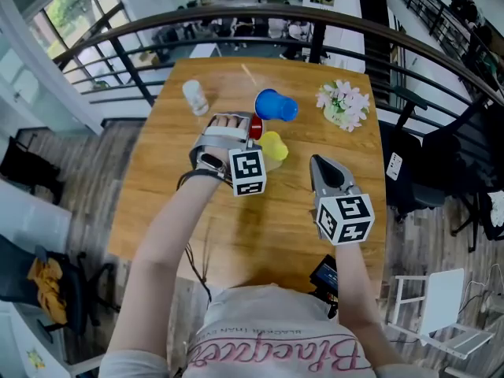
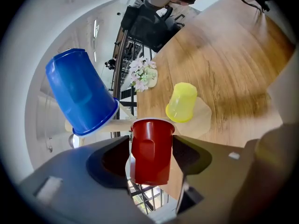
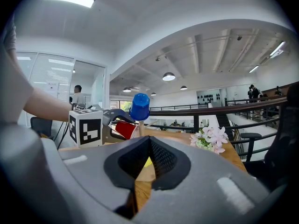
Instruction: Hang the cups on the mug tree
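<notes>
Gripping red cup (image 2: 150, 153) lengthwise, left gripper (image 2: 152, 146) points its mouth to 12 o'clock. Right gripper (image 3: 148, 146) closed, empty. Wood table (image 2: 233, 64), railing (image 1: 331, 24) beyond.

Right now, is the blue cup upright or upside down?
Upside down: the blue cup sits mouth down on a mug tree peg, base on top.

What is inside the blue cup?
The mug tree's wooden peg runs into the mouth of the inverted blue cup; the peg's tip and the cup's interior are covered by its wall.
</notes>
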Demonstrator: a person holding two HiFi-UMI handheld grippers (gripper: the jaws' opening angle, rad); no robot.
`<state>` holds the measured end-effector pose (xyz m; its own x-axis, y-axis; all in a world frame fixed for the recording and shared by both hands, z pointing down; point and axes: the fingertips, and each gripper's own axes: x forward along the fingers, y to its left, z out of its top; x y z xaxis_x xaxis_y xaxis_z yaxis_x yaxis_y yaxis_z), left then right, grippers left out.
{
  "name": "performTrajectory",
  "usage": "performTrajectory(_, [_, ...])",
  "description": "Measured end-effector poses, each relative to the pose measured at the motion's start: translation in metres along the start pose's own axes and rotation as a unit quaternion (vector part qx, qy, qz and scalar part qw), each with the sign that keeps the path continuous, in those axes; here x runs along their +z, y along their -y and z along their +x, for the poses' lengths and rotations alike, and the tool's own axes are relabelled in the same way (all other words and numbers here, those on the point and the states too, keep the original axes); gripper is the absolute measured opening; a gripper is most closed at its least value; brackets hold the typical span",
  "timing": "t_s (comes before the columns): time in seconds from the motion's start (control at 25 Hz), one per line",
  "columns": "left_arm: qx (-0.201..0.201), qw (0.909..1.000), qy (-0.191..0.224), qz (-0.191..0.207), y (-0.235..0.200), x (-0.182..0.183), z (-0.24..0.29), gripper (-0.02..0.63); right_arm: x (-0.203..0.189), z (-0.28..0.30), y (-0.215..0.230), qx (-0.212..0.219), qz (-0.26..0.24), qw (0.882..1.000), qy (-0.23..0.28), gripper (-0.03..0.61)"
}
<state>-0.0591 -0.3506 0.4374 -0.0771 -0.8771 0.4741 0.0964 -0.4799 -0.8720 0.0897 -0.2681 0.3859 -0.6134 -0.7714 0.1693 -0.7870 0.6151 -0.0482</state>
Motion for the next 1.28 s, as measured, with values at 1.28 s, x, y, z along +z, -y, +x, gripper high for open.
performTrajectory(1.28, [0.129,0.8775,0.088,-0.453,-0.078,-0.045,-0.123,0.407,0.049,-0.033,-0.01,0.06,-0.109,0.992,0.036,0.002])
